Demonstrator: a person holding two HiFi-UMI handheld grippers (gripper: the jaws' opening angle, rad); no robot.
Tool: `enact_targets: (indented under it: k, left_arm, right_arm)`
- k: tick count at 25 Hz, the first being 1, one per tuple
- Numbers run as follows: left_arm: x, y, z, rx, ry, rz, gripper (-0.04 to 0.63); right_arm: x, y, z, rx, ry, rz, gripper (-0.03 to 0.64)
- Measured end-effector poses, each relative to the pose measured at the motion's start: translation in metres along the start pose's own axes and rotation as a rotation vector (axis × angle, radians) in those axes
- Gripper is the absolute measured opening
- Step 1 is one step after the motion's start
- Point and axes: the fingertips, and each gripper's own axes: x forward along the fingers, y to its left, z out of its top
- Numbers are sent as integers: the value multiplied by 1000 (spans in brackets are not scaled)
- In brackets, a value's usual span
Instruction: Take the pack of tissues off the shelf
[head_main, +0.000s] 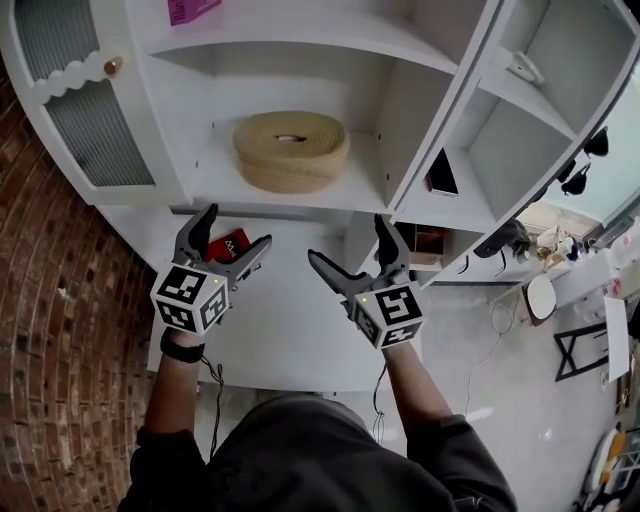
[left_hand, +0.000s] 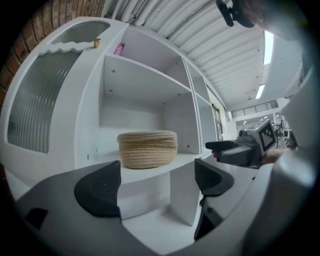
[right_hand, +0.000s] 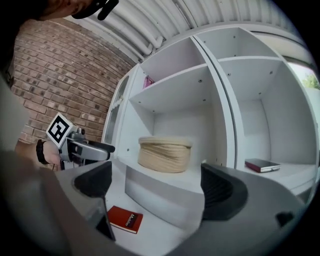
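White shelves (head_main: 220, 170) face the left tongs (head_main: 239, 225) and right tongs (head_main: 347, 238), both wide open and empty. The flat red pack (head_main: 228, 246), likely the tissues, lies on the low shelf beneath the basket (head_main: 291, 150); a shallow pinch could shove it backward.

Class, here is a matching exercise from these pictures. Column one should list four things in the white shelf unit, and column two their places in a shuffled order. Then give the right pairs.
Things in the white shelf unit:
1. round beige woven rope basket
2. pink packet
3. flat red packet with white print
4. flat dark red book-like thing

Places:
A. shelf of the right-hand compartment
B. lowest white surface, below the basket's shelf
C. shelf above the basket
D. middle shelf of the left compartment

Pairs: 1-D, 2-C, 3-B, 4-A.
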Motion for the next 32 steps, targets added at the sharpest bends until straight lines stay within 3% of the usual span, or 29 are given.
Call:
enact_targets:
  k: [11,21,27,32]
  left_arm:
    - [53,27,11,69,52,11,462]
    - [81,48,21,84,77,19,462]
    - [97,57,20,40,115,-13,462]
    - [102,62,18,50,158,-14,462]
  right_arm:
    - [59,-35,9,28,31,48,551]
    - [99,-52,22,7,63,48,549]
    - [117,-55,15,18,161,68,549]
    - [132,-61,11,11,216,79,549]
